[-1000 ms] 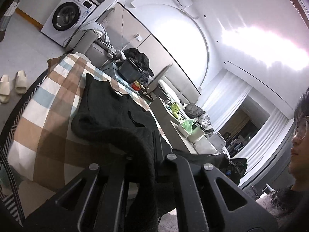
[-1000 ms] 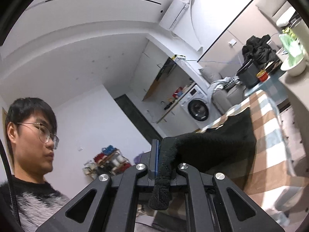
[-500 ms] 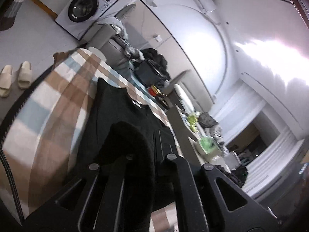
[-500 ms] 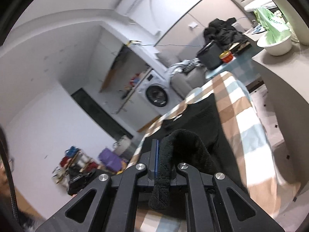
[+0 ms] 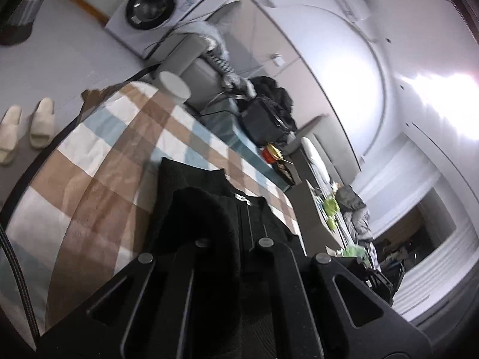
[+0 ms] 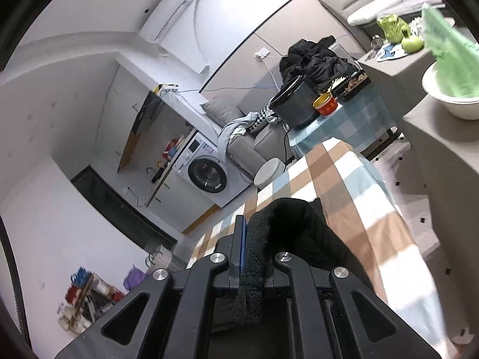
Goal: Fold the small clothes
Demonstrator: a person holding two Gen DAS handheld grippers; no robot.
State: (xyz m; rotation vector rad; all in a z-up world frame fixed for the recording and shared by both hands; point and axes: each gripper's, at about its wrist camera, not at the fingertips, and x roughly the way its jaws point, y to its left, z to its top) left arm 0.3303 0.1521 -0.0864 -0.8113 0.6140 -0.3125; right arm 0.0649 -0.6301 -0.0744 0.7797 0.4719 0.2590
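Observation:
A black knitted garment (image 5: 209, 209) lies on a table with a brown, white and blue checked cloth (image 5: 98, 155). My left gripper (image 5: 232, 230) is shut on a fold of the garment and holds it over the part that lies flat; its collar and label point away from me. My right gripper (image 6: 254, 239) is shut on another edge of the same garment (image 6: 299, 224), which arches up from the jaws and hangs down between them. The checked cloth (image 6: 353, 185) stretches ahead of it.
A washing machine (image 5: 152, 9) and grey sofa stand beyond the table. A side table holds a black pot (image 6: 295, 104) and a red cup (image 6: 326, 104). A grey counter on the right carries a white bowl (image 6: 452, 101) with green plastic. Slippers (image 5: 27, 125) lie on the floor.
Both grippers have swung down and forward over the table, carrying the held edge of the garment toward its collar end. The person's face has left both views.

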